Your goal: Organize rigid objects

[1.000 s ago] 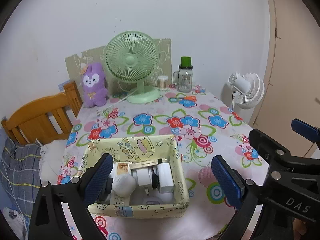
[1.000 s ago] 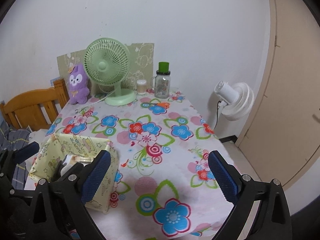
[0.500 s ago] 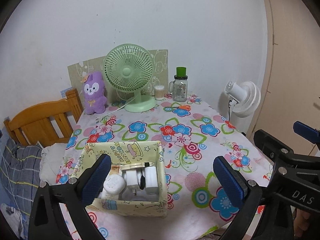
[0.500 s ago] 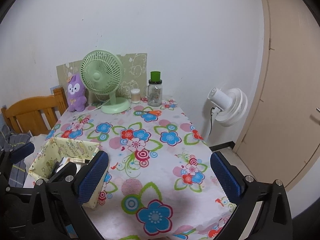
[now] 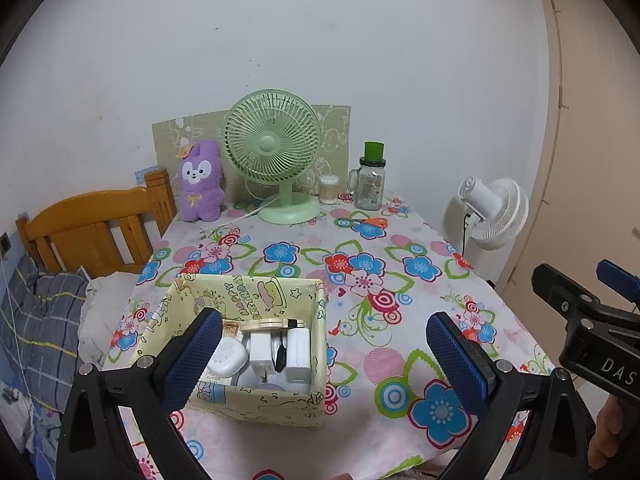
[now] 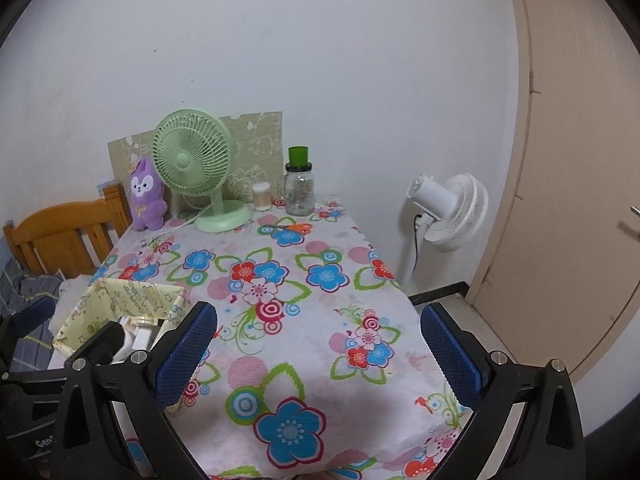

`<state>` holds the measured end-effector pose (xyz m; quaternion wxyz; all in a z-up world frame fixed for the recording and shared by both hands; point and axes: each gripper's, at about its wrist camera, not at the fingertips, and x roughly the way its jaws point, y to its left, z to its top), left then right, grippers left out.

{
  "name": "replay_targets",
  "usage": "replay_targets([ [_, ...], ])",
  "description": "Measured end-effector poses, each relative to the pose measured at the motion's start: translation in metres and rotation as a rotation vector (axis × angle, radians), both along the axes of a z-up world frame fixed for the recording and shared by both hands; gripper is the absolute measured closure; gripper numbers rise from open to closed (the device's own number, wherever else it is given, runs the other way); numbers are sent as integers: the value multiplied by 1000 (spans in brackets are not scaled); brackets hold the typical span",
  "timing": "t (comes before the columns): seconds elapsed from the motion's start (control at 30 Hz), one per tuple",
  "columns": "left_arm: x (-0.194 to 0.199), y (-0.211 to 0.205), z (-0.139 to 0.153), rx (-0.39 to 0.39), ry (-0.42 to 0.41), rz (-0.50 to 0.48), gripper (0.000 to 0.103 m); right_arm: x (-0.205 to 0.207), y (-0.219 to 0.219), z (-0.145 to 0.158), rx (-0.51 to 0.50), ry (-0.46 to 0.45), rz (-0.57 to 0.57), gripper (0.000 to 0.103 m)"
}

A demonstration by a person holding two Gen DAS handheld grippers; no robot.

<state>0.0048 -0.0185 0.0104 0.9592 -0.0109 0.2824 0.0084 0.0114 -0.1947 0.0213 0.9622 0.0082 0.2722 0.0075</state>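
Both tongs are released and hold nothing: the left gripper (image 5: 324, 356) hangs with its blue-padded fingers spread wide over the near left part of the table with the flowered cloth (image 5: 400, 280), and the right gripper (image 6: 320, 350) is spread the same way over the near middle. The yellow printed paper box (image 5: 256, 396) stands at the near left, holding white chargers and a white rounded case (image 5: 228, 356). At the far edge stands a green desk fan (image 5: 274, 152).
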Motion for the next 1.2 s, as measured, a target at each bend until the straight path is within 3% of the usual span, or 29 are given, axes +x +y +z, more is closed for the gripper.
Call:
replay_targets([
  [1.2, -2, -10, 1, 11, 6, -4, 0, -5, -12, -4, 19, -5, 6, 0],
])
